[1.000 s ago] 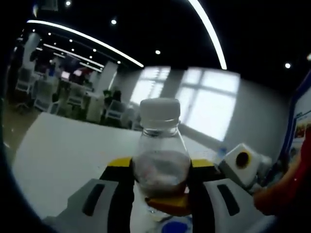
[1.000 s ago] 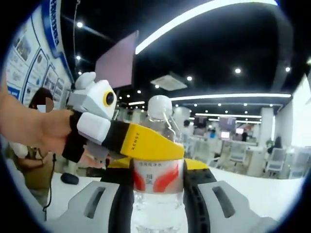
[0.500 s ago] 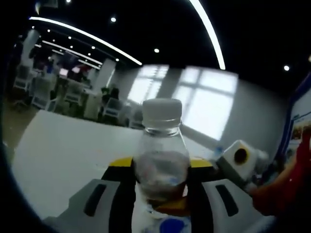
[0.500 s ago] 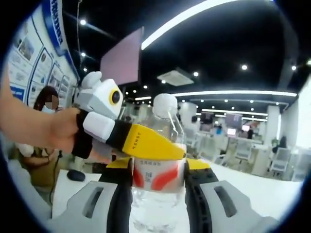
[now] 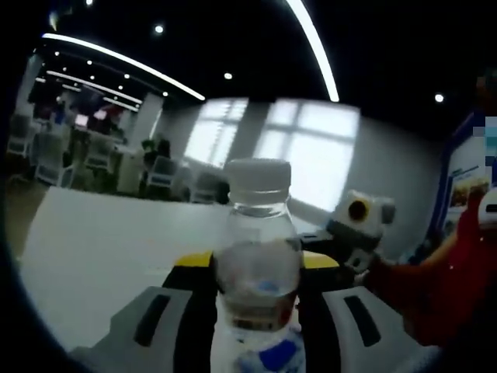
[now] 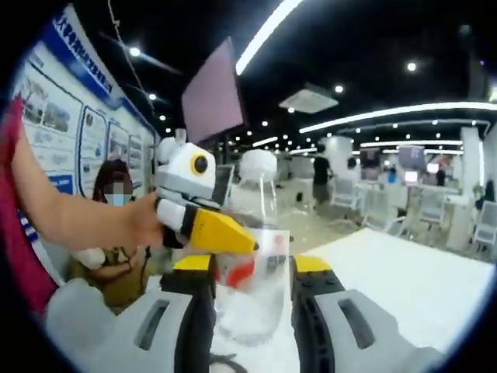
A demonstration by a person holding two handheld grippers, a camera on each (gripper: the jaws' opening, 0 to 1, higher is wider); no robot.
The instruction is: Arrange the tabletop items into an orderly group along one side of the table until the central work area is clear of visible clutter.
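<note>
A clear plastic bottle with a white cap (image 5: 257, 256) is clenched between the left gripper (image 5: 256, 291) jaws and the right gripper (image 6: 250, 299) jaws, above the white table (image 5: 101, 249).

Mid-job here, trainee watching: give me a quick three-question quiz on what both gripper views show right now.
1. True or false: the bottle has its white cap on.
2. What stands between the jaws of the right gripper? A) a mug B) a clear bottle C) a box
3. Fill in: the bottle stands over a ____ table.

Key: 1 true; 2 B; 3 white.
</note>
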